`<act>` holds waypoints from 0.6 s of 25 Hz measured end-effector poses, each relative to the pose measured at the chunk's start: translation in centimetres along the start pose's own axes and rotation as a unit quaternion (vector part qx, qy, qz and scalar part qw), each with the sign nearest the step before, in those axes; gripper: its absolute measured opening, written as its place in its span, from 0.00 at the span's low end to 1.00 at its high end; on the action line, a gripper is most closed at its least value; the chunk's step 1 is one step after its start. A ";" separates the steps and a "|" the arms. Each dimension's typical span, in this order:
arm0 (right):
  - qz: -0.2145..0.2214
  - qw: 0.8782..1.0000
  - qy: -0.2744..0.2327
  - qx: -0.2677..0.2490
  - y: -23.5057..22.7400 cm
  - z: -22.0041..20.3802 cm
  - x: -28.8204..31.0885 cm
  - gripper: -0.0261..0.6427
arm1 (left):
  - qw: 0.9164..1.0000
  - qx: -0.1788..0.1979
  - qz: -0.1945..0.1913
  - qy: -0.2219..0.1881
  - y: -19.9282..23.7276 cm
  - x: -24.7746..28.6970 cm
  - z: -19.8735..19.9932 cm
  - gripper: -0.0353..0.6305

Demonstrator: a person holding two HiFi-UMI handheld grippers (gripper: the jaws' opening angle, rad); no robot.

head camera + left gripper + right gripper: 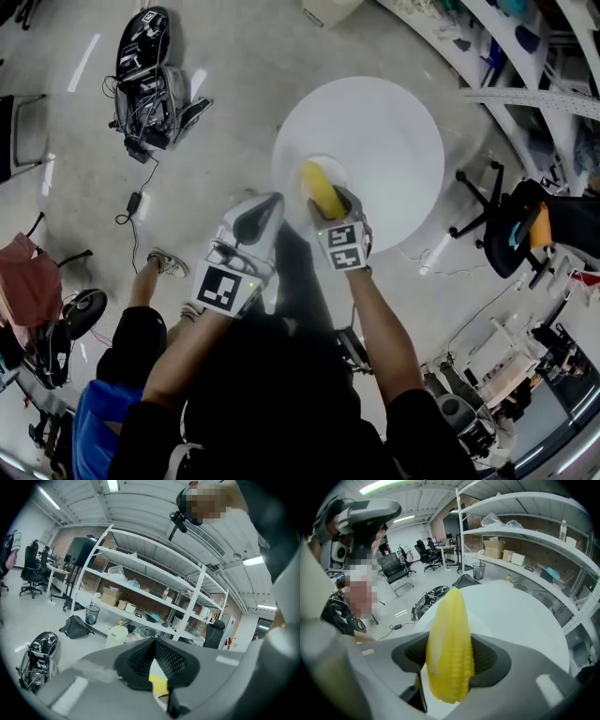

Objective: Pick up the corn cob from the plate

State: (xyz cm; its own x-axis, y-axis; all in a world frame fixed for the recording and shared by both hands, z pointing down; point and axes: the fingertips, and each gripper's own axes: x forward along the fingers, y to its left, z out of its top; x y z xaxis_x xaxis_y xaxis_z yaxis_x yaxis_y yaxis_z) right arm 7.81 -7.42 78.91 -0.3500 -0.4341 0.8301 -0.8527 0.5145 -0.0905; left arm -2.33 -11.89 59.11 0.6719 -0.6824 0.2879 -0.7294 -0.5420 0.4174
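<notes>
My right gripper (332, 206) is shut on a yellow corn cob (322, 190). It holds the cob by its lower half, tip pointing away, above a small white plate (340, 167) at the near edge of a round white table (384, 131). In the right gripper view the corn cob (449, 653) stands between the two dark pads and fills the gap of the right gripper (450, 663). My left gripper (271, 201) hangs just left of the cob. The left gripper (154, 642) has its pad tips together with nothing between them. A yellow bit of the cob (158, 685) shows behind them.
A black office chair (511, 230) stands right of the table. White shelving (525, 56) with boxes runs along the far right. Equipment with cables (150, 75) lies on the floor at the far left. A seated person in blue (103, 422) and their shoe (167, 262) are at the near left.
</notes>
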 end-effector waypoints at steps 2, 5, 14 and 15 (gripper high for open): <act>-0.003 1.000 -0.002 0.005 0.0 0.1 -0.5 0.43 | 1.000 0.001 0.001 -0.004 -0.1 -0.2 0.4 0.06; -0.007 1.000 -0.007 0.018 -0.1 0.3 -1.0 0.43 | 1.000 0.003 0.001 -0.010 -0.4 -0.4 1.0 0.06; -0.018 0.999 -0.029 0.041 -0.3 2.2 -3.0 0.43 | 1.000 0.004 0.000 -0.024 -1.5 -1.2 2.7 0.06; -0.019 0.998 -0.031 0.043 -0.3 2.3 -3.3 0.43 | 1.000 0.008 -0.001 -0.029 -1.6 -1.2 3.0 0.06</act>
State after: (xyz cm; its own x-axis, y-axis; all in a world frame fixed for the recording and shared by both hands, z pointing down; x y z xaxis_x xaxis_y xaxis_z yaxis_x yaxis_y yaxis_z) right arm 8.33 -7.87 74.93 -0.3369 -0.4985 0.7988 -0.8955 0.4318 -0.1082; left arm -2.35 -11.63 55.48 0.6657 -0.7077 0.2365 -0.7298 -0.5514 0.4042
